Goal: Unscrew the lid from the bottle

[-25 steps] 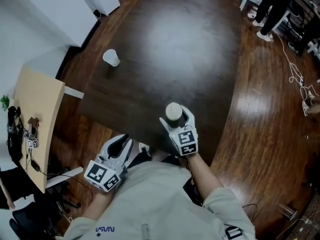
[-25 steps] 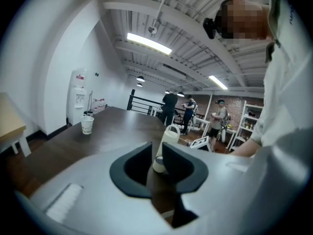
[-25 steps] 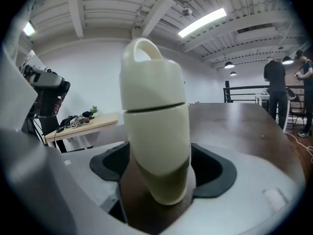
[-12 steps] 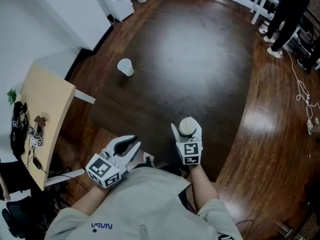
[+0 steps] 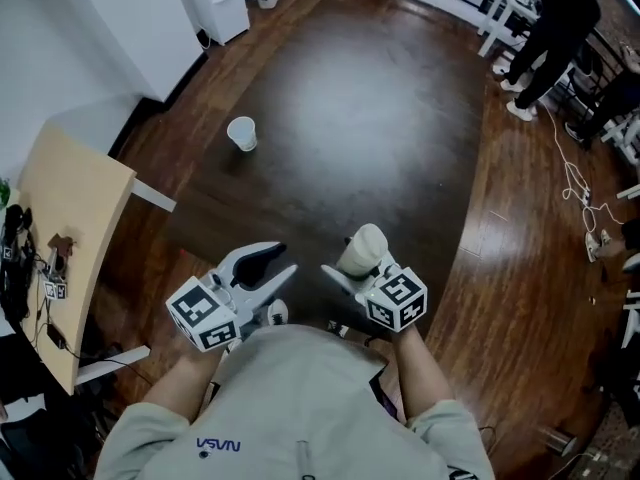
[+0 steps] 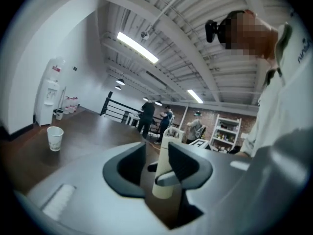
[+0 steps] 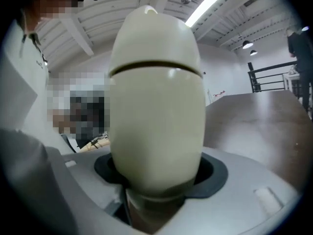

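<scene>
A cream bottle (image 5: 363, 248) with a domed lid (image 7: 154, 38) sits in my right gripper (image 5: 355, 264), above the near edge of the dark table (image 5: 380, 118). The bottle leans left, toward my left gripper. The right jaws are closing, and their dark pads hug the bottle's lower body (image 7: 156, 131). My left gripper (image 5: 287, 259) hovers a short way left of the bottle, its jaws opening with nothing between them. In the left gripper view the bottle (image 6: 165, 165) stands beyond the jaw gap.
A white paper cup (image 5: 242, 133) stands on the far left part of the table. A light wooden desk (image 5: 70, 238) with small items is at the left. A person (image 5: 545, 28) stands at the far right by racks, and cables (image 5: 590, 208) lie on the floor.
My right gripper has closed on the bottle, pulled it toward my body and tilted it left. My left gripper has risen toward the bottle and its jaws have parted.
</scene>
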The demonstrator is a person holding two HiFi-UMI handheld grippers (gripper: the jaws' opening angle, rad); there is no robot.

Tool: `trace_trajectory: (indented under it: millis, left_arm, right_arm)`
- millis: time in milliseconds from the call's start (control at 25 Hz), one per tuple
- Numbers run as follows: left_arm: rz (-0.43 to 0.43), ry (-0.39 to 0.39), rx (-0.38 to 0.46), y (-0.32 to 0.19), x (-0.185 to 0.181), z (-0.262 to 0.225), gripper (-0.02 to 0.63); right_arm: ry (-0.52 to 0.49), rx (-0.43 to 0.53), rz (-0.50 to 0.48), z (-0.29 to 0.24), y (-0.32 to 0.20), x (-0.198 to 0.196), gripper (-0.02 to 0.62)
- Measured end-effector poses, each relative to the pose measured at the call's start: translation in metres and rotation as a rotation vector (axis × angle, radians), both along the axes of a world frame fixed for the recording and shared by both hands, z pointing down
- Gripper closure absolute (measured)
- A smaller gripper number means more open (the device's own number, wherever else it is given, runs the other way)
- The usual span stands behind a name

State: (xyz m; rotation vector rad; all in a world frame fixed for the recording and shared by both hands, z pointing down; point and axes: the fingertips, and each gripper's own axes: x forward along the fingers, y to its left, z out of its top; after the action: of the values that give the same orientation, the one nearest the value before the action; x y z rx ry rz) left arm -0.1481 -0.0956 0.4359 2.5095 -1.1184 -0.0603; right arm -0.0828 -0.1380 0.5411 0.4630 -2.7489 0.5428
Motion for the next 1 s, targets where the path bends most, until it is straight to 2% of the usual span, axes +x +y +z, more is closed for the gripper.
trace_trajectory:
  millis: [160,280,360,600,800,840,920,1000]
  left_arm:
    - [0.153,0.120,0.036,-0.010,0.022,-0.039,0.363]
    - [0.273,0.142,0.060,-0.015,0.041,-0.059,0.286]
    - [0.332,0.129,0.071,-0.018,0.053,-0.067,0.264]
    - [0.433,0.122,0.060,-0.017,0.081,-0.071,0.247]
    - [0.463,0.085,0.032,-0.016,0.085,-0.060,0.249]
    - [0.469,0.085,0.031,-0.016,0.084,-0.060,0.259]
    - [0.488,0.097,0.035,-0.014,0.084,-0.062,0.325]
    - [0.519,0.101,0.049,-0.011,0.086,-0.067,0.325]
  right_arm:
    - [0.058,-0.058,-0.131,-0.022,0.024,0.000,0.293]
    - [0.151,-0.057,-0.158,-0.030,0.033,0.003,0.293]
    - [0.228,-0.030,-0.140,-0.032,0.033,0.005,0.293]
    - [0.375,0.053,-0.062,-0.043,0.037,-0.004,0.293]
    - [0.443,0.120,-0.072,-0.050,0.042,-0.015,0.293]
    - [0.451,0.128,-0.082,-0.051,0.043,-0.016,0.293]
    - [0.447,0.128,-0.098,-0.056,0.046,-0.017,0.293]
    - [0.442,0.127,-0.124,-0.060,0.049,-0.015,0.293]
